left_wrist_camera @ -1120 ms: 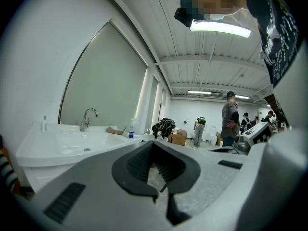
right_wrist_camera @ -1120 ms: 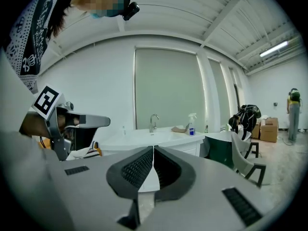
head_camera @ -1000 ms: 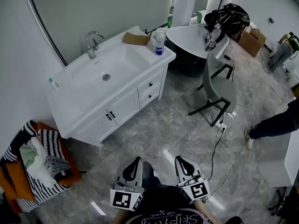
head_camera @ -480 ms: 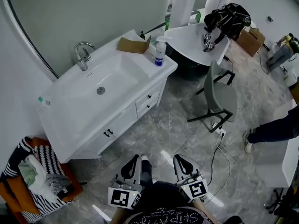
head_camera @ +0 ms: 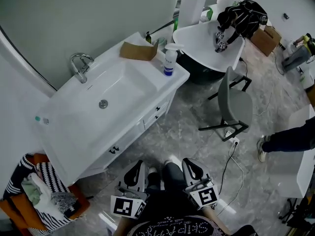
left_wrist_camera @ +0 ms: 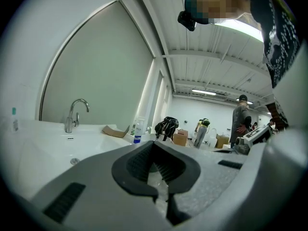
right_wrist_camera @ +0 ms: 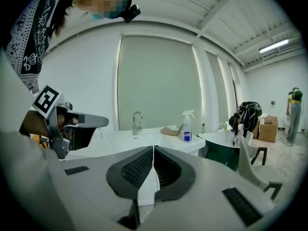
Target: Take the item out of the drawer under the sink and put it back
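Left claw [left_wrist_camera: 153, 143] & right claw [right_wrist_camera: 153, 149] were seen clenched, empty, well apart from the shut drawers [head_camera: 158, 113] under the sink [head_camera: 123, 85]; item hidden, prob. inside, so one claw was best opened & squared to a handle.

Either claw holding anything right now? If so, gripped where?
Nothing held: left claw and right claw are both shut, with nothing between the jaws.

Two white drawers [head_camera: 158, 113] are seen stacked one over the other at the right end of the white cabinet [head_camera: 129, 136] under the sink [head_camera: 123, 82], at about four o'clock from the basin. Both are shut flush, each with a small dark handle. Their contents are hidden.
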Tool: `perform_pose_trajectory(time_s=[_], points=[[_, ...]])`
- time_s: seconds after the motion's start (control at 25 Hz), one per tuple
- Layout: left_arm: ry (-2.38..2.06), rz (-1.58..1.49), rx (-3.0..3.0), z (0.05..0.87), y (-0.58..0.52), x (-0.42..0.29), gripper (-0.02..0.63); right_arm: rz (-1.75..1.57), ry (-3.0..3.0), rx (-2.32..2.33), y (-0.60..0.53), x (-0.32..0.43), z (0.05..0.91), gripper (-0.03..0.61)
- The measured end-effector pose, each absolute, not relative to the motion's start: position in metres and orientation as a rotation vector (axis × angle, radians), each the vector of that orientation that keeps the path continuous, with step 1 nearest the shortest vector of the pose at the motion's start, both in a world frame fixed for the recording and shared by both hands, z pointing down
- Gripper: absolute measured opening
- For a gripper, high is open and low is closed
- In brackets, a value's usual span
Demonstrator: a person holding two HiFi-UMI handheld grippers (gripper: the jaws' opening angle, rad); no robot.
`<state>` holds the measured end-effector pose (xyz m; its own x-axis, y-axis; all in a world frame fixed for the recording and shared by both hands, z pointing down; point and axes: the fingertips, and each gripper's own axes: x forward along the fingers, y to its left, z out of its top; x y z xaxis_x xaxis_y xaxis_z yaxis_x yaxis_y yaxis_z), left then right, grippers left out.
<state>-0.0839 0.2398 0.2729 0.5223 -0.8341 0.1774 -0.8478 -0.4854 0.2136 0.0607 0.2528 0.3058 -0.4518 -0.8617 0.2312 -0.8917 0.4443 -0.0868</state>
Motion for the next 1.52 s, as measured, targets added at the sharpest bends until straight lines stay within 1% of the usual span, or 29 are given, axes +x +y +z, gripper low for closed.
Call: perform_pose_trajectory(time_s=[0.32,0.52,0.72,0.96,1.16,1.36,1.52], points=[[-1.543,0.046,2.380,0.277,0.164,-0.074,0.000,0.285,-2.610,1.409,0.155,0.069,0.307,0.020],[-1.669,0.002,2.294,0.274,0.112,-0.056,0.000,0.267,-2.666,1.256,0.091,0.087,0.307,0.020],[-1.792,-0.035,2.198,0.276,0.088,-0.041,0.000,0.251,-2.699,1.133,0.049,0.107,0.311,0.020],[-1.846,-0.038,2.157,0.280,0.077,-0.026,0.000,0.263,-2.717,1.043,0.025,0.120,0.323,0.020],[-1.858,-0.008,2.136,0.287,0.075,-0.029,0.000,0.275,-2.695,1.025,0.022,0.118,0.332,0.020],[-1.779,0.039,2.157,0.298,0.071,-0.027,0.001,0.272,-2.659,1.020,0.018,0.107,0.340,0.020],[-1.684,0.086,2.172,0.327,0.062,-0.016,0.000,0.330,-2.597,1.005,0.010,0.101,0.377,0.020]])
